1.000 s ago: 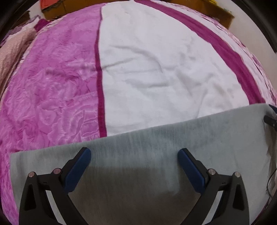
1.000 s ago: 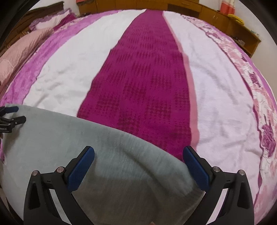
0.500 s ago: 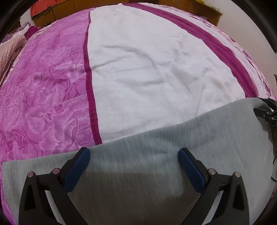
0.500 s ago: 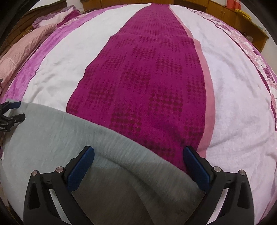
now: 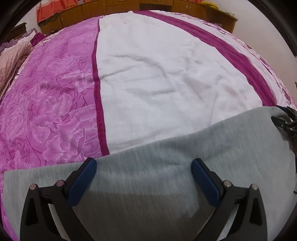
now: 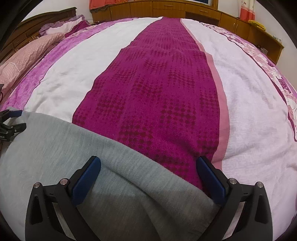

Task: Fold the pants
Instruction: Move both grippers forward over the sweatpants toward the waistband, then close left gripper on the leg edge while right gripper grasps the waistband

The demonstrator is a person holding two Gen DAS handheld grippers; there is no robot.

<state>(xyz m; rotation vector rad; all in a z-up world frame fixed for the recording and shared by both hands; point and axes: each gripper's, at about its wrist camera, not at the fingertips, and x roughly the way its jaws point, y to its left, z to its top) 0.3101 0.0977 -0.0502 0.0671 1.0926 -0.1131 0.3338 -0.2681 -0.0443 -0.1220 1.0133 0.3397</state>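
Observation:
Light grey pants [image 5: 167,166] lie spread across the near part of the bed, with a straight far edge. My left gripper [image 5: 143,167] hovers over them, its blue pads [image 5: 83,178] wide apart and grasping nothing. In the right wrist view the pants [image 6: 55,144] fill the lower left, with a soft ridge running toward the right finger. My right gripper [image 6: 148,166] is open too, its fingers [image 6: 209,176] straddling the cloth edge. Each gripper shows at the edge of the other's view: the right gripper [image 5: 284,122] and the left gripper [image 6: 11,122].
The bedspread [image 6: 157,92] has magenta, white and pink floral stripes. A pink pillow [image 6: 27,55] and the headboard [image 6: 46,20] are at the far left. Wooden cabinets [image 6: 167,7] line the far wall, with orange cloth [image 5: 50,11] on them.
Both views have tilted up, showing more of the far cabinets, and the pants' far edge sits lower in each frame. Both grippers stay open.

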